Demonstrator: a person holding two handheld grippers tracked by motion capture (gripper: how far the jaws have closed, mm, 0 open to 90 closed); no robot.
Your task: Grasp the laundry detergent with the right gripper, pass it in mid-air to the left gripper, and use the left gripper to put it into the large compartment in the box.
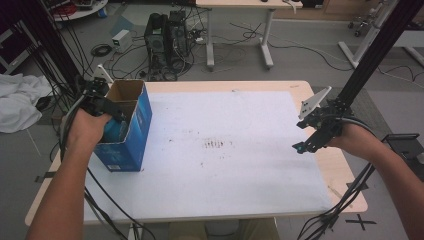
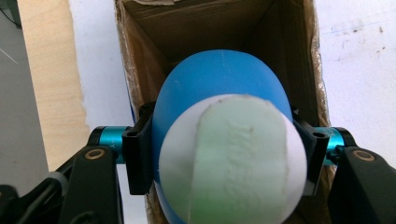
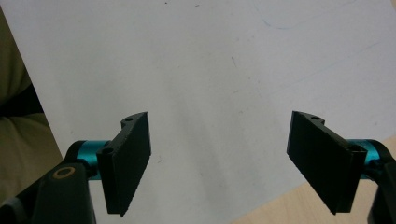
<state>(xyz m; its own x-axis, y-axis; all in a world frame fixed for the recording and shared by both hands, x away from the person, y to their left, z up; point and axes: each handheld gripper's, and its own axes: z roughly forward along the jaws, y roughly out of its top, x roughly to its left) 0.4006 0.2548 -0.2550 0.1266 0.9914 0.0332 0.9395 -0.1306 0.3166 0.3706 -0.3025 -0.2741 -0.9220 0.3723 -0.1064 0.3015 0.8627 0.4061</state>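
The left gripper (image 2: 224, 154) is angled down into one open-topped blue cardboard box (image 1: 125, 125), its jaws clamped on one blue-and-white rounded plastic bottle (image 2: 224, 140) at the box mouth. The right gripper (image 3: 219, 163) hovers over the white table sheet (image 1: 225, 150), jaws apart and empty. Beyond the table, cables cross the grey floor (image 1: 300, 55).

Light wooden table (image 1: 345, 172), rounded corners, stood on grey floor. White sheet (image 1: 225, 150) covered most of top, wood bare along right edge and far rim. Small brownish stains near sheet's middle. Open blue cardboard box (image 1: 131, 131) stood upright on sheet's left part.
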